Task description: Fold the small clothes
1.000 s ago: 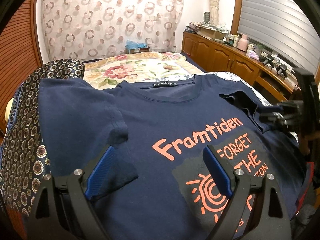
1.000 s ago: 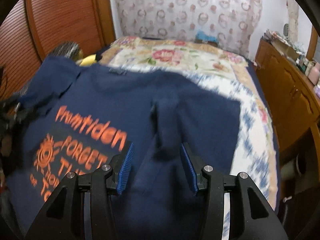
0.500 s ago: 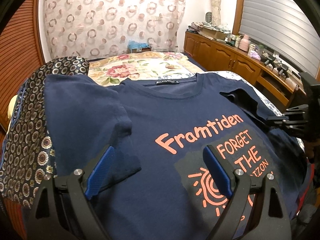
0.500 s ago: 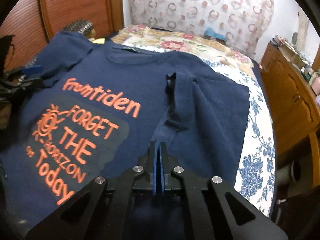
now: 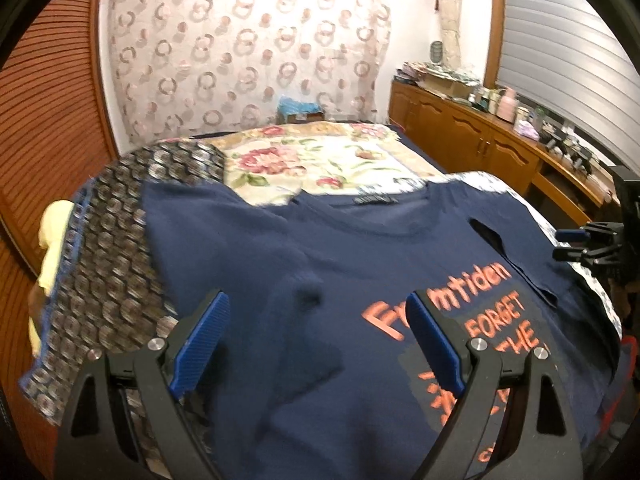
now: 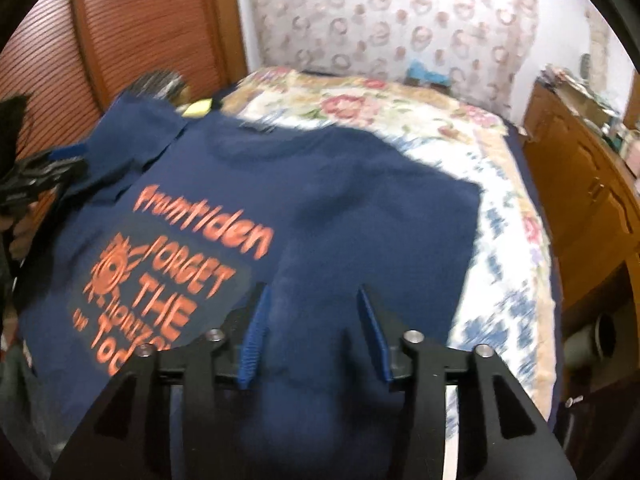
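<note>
One navy T-shirt [image 5: 360, 264] lay spread face-up across the near end of the bed [image 5: 320, 160], collar toward the floral bedspread [image 5: 312, 160] at the far end. Orange print on the chest read "Framtiden / FORGET THE / HORIZON / Today" beside a sun motif [image 6: 114, 268]. Both sleeves were turned inward over the shirt body: one formed a flap [image 5: 248, 248] on the shirt's left half in the left wrist view, the other a flap with a raised ridge [image 5: 516, 256] on its right half.

One left gripper [image 5: 318, 330] hung just above the T-shirt over the folded sleeve, blue-padded fingers [image 5: 202, 330] spread wide, nothing between them.

One right gripper [image 6: 314, 326] hung just above the opposite side of the T-shirt, beside the print; its blue pads [image 6: 254, 344] stood apart, with shirt fabric showing in the gap but not pinched.

One patterned dark cloth with medallion print [image 5: 108, 272] lay beside the T-shirt, partly under its sleeve edge. One pale yellow item [image 5: 52, 240] sat beyond that cloth, at the bed edge; kind not discernible.

One wooden sideboard [image 5: 492, 148] stood alongside the bed, its top crowded with small items. One circle-patterned curtain [image 5: 248, 52] hung behind the bed.
</note>
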